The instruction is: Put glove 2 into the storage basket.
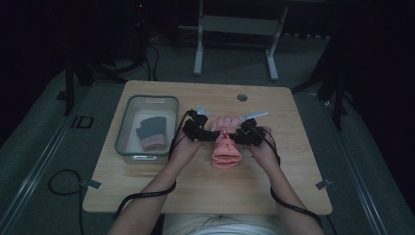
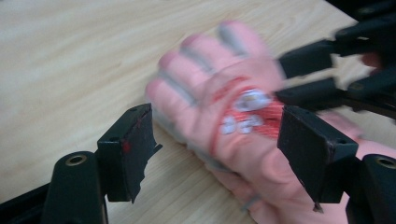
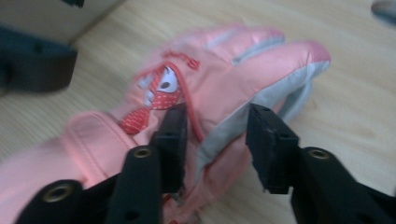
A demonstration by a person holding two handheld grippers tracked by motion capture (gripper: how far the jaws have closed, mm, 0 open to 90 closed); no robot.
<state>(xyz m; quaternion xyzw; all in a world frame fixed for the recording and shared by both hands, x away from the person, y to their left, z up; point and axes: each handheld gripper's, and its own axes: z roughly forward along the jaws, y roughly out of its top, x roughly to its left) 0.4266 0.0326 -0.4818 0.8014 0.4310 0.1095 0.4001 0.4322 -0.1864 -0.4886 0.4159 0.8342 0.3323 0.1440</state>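
A pink padded glove (image 1: 225, 154) with grey trim and a red-and-white patch lies mid-table, fingers pointing away from the person. My left gripper (image 1: 208, 133) is at its left side and is open. In the left gripper view (image 2: 217, 135) one jaw rests over bare wood and the other over the glove (image 2: 210, 93). My right gripper (image 1: 233, 137) comes in from the right. In the right gripper view (image 3: 217, 135) its jaws close on the grey side edge of the glove (image 3: 243, 56). The right gripper's jaws (image 2: 280, 77) also reach the patch.
A clear plastic bin (image 1: 125, 122) stands at the table's left and holds a dark glove (image 1: 151, 128) with a pink cuff. A round cable hole (image 1: 242, 97) sits near the far edge. Bare wood lies in front of and to the right of the glove.
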